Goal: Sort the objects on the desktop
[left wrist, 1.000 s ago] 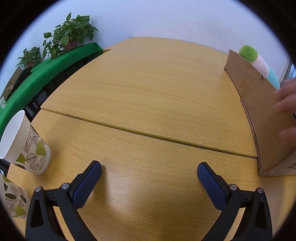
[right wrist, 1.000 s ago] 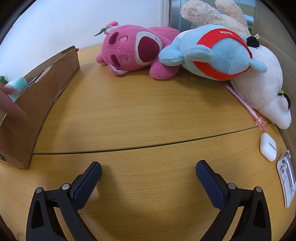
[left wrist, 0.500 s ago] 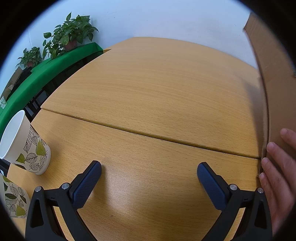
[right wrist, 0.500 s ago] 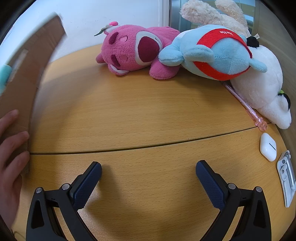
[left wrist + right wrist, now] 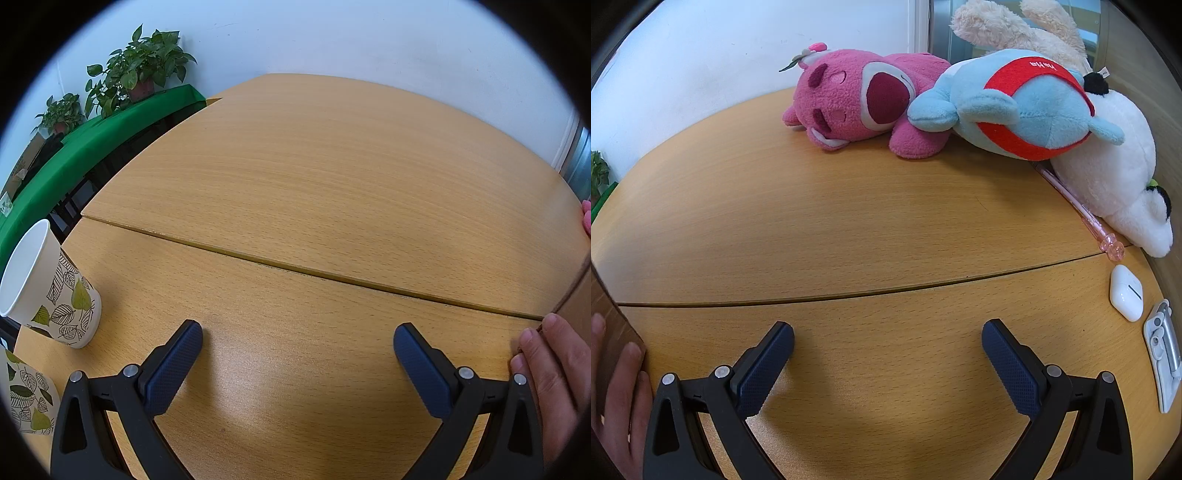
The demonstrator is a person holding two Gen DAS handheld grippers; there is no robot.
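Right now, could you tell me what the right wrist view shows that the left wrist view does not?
Only the right wrist view shows the pink plush bear, the blue plush toy, the white plush toy, the pink pen, the white earbud case and a white clip.

Only the left wrist view shows two leaf-print paper cups and potted plants on a green-covered bench.

Both show the wooden table, a bare hand against cardboard, and an open gripper: the left gripper and the right gripper.
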